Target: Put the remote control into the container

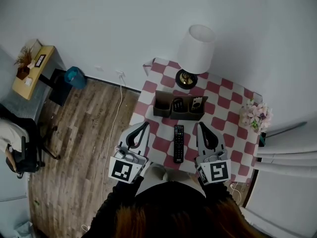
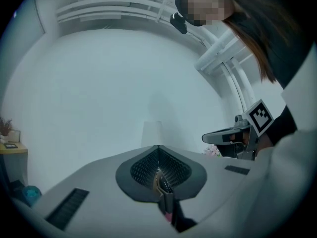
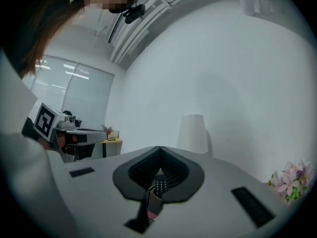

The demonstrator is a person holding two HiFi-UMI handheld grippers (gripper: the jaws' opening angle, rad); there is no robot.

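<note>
White wall (image 1: 148,14) and wooden floor (image 1: 84,133) surround a small table (image 1: 225,108) with a red and white chequered cloth. Its near edge is hidden behind the person's hair (image 1: 168,212). At the back stands a lamp (image 1: 197,48), whose shade covers most of its foot. We see the left gripper (image 1: 145,125) and the right gripper (image 1: 200,125) over the near part of the table, each with its jaws pressed together on nothing. Before the lamp sits the container (image 1: 162,110); the small dark things inside we cannot identify. The remote control (image 1: 179,143) lies flat on the cloth between the two grippers, apart from both, just in front of the container. Flowers (image 1: 256,115) stand at the right edge.
</note>
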